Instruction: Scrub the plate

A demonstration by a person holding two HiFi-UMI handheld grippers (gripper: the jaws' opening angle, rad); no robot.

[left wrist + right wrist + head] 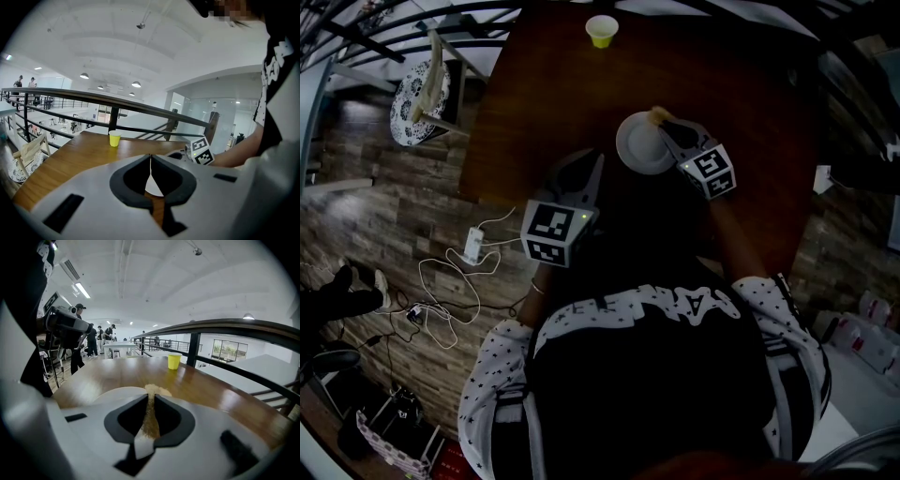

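A white plate (642, 145) lies on the dark wooden table (553, 94). My right gripper (666, 127) reaches over the plate's right side and is shut on a thin tan scrub sponge (658, 114), whose end sticks out at the plate's far rim. In the right gripper view the sponge (157, 390) stands pinched between the jaws of the right gripper (151, 401), with the plate (115, 393) just beneath. My left gripper (596, 161) sits left of the plate, shut, with nothing seen between its jaws. In the left gripper view the left gripper (150, 159) points at the plate (153, 186).
A yellow paper cup (601, 30) stands at the table's far edge, also visible as the cup (115, 138) and the cup (174, 360). A black railing (220, 326) runs beyond the table. A chair (427, 89) and cables (450, 281) are on the floor to the left.
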